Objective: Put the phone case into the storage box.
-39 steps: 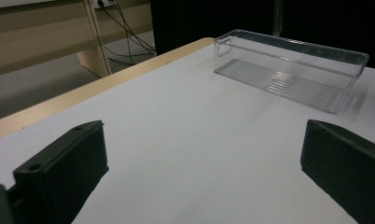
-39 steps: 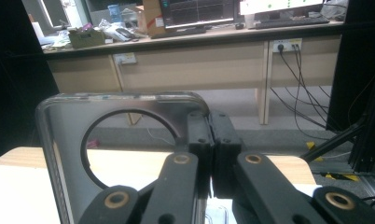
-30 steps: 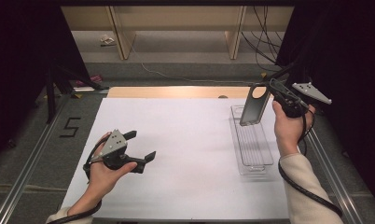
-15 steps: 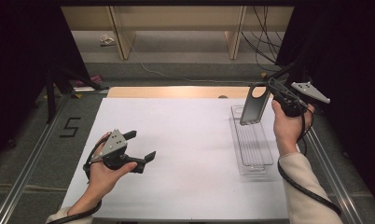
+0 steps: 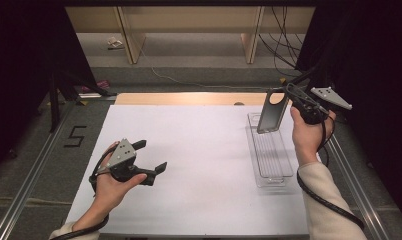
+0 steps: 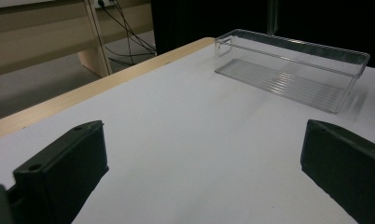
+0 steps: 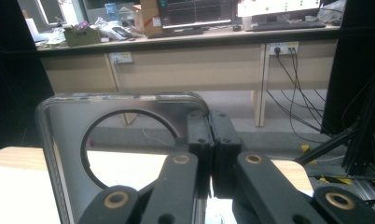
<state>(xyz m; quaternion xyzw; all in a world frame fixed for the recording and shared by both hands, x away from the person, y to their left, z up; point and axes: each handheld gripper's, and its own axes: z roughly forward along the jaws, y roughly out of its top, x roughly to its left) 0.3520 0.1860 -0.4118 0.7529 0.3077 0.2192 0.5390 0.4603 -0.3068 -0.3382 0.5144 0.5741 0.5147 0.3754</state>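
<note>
Unmoved since the earlier high views: both hands, both tools and the held piece sit where they sat.

Flat, clear rectangular phone case with rounded corners and a dark ring cutout near its top end (image 5: pixel 272 111), held above the far end of a long clear ribbed plastic tray (image 5: pixel 278 175) at the right side of the white table sheet (image 5: pixel 199 150). Pinched at its upper right edge by the right gripper (image 5: pixel 290 102), jaws pressed together on that thin edge, clear in the right gripper view, where the case (image 7: pixel 64 154) fills the left half and the ring (image 7: pixel 125 140) shows desks and floor through it.

Hard to make out: the lower end of the case against the tray's glare in the high view, so touching or just clear cannot be told. Bottom of the case cut off in the right gripper view. Left edge of the case there blurred and reflective.

Long axis close to upright, leaning slightly, ring end up, broad face turned roughly toward the person's left.

Left gripper (image 5: pixel 151 161) near the left of the sheet, jaws well apart, nothing between them; tray (image 6: pixel 293 70) seen beyond them, well apart.
</note>
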